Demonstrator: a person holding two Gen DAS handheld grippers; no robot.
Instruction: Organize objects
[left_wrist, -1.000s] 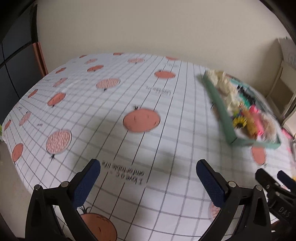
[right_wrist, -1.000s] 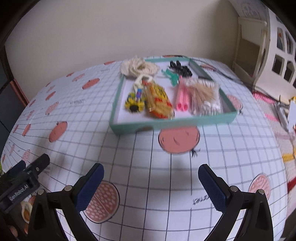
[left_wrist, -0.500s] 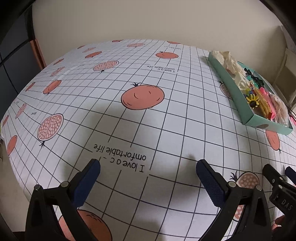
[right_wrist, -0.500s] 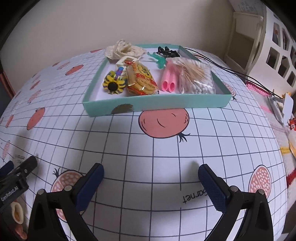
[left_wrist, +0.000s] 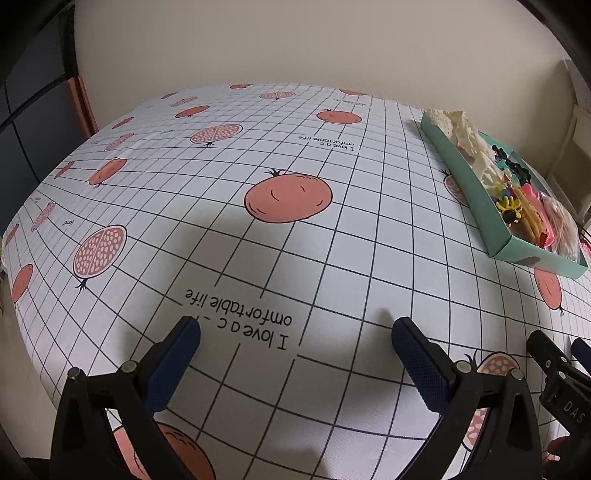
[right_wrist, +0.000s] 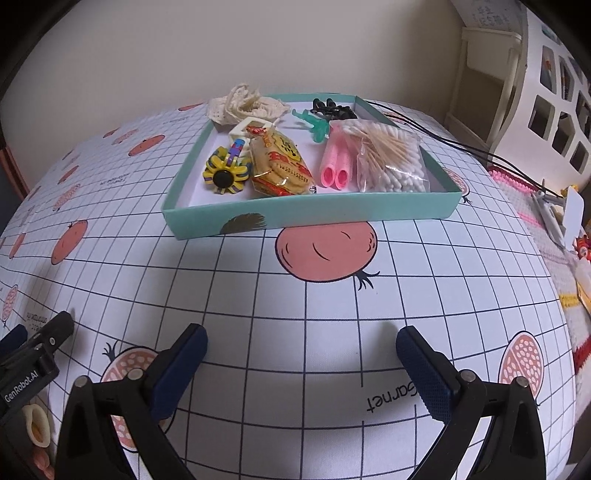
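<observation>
1. Hovering low over the tablecloth (right_wrist: 295, 314), right gripper (right_wrist: 301, 350) has its jaws spread wide, nothing between the blue pads (right_wrist: 424, 373).
2. Left gripper (left_wrist: 295, 343) likewise gapes empty, over the printed lettering; its side shows at the left edge of the right wrist view.
3. Beyond the right gripper, past a pomegranate print: teal tray (right_wrist: 310, 218), well apart from both tools.
4. Inside the tray, front row, left to right: yellow flower toy (right_wrist: 225, 177), snack packet (right_wrist: 280, 168), pink tubes (right_wrist: 336, 166), bag of cotton swabs (right_wrist: 391, 162).
5. Back row: cream lace cloth (right_wrist: 245, 103) draped over the rim, green plastic piece (right_wrist: 314, 123), black bits (right_wrist: 332, 109), too small to identify.
6. Black cable (right_wrist: 461, 146) trails right of the tray.
</observation>
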